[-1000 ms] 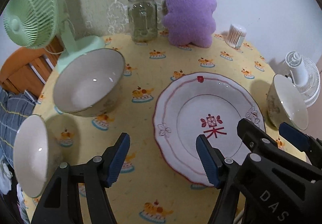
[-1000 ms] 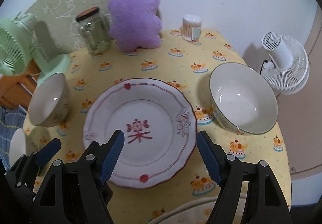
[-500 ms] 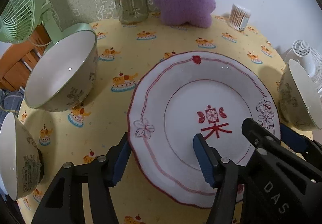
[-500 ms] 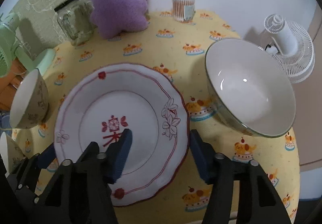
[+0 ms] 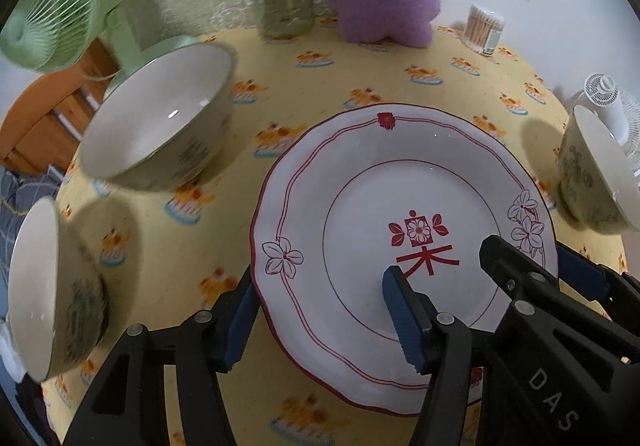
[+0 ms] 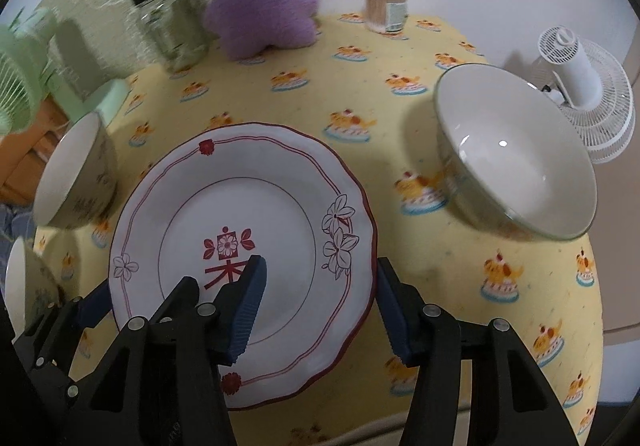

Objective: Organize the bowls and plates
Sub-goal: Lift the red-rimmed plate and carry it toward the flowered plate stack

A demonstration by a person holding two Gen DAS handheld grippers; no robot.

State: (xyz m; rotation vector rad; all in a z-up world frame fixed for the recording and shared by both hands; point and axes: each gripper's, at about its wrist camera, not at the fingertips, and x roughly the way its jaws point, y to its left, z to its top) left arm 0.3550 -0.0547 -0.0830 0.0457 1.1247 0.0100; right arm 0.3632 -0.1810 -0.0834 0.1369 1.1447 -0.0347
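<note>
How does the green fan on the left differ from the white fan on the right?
The pale green fan stands on the yellow tablecloth's left side, whereas the white fan sits beyond the cloth's right edge. The green fan looks larger in these views, the white fan smaller. Both have round wire grilles.

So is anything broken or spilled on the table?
Nothing looks broken or spilled. The plate lies flat and whole on the yellow tablecloth, with the left gripper and the right gripper each straddling one side of its rim. The bowls only look tilted because the lens bends the picture.
</note>
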